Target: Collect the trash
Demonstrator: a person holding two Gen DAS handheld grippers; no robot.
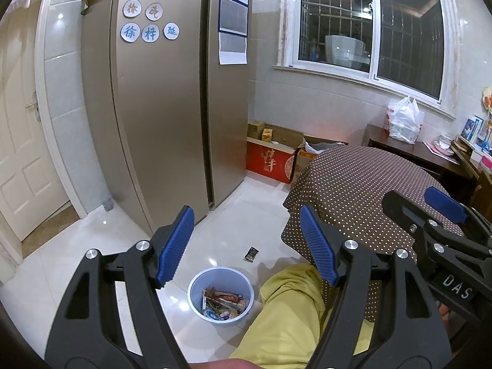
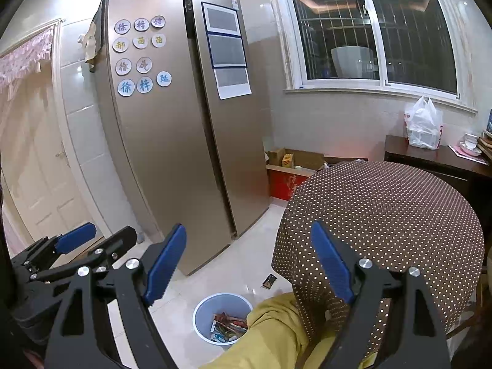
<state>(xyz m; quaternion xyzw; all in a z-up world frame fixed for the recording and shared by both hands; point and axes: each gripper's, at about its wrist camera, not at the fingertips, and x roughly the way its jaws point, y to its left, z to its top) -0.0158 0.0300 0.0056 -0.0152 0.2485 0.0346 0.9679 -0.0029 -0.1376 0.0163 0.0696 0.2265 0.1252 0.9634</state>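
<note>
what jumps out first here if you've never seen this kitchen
The tall bronze fridge fills the middle, its left door dotted with round character magnets. To its right stands a round table under a brown dotted cloth. On the floor in front, a blue bin holds wrappers, with one dark wrapper lying loose beyond it.

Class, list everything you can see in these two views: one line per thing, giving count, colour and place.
bin: one, pale blue, on floor, holding wrappers
loose wrapper: one, dark, on floor beyond bin
fridge: one, bronze, two-door, left of window
table: one, brown dotted cloth, right
red box: one, by wall
white bag: one, on dark sideboard
leg: one, yellow trousers, beside bin
left gripper: open, empty
right gripper: open, empty
</note>
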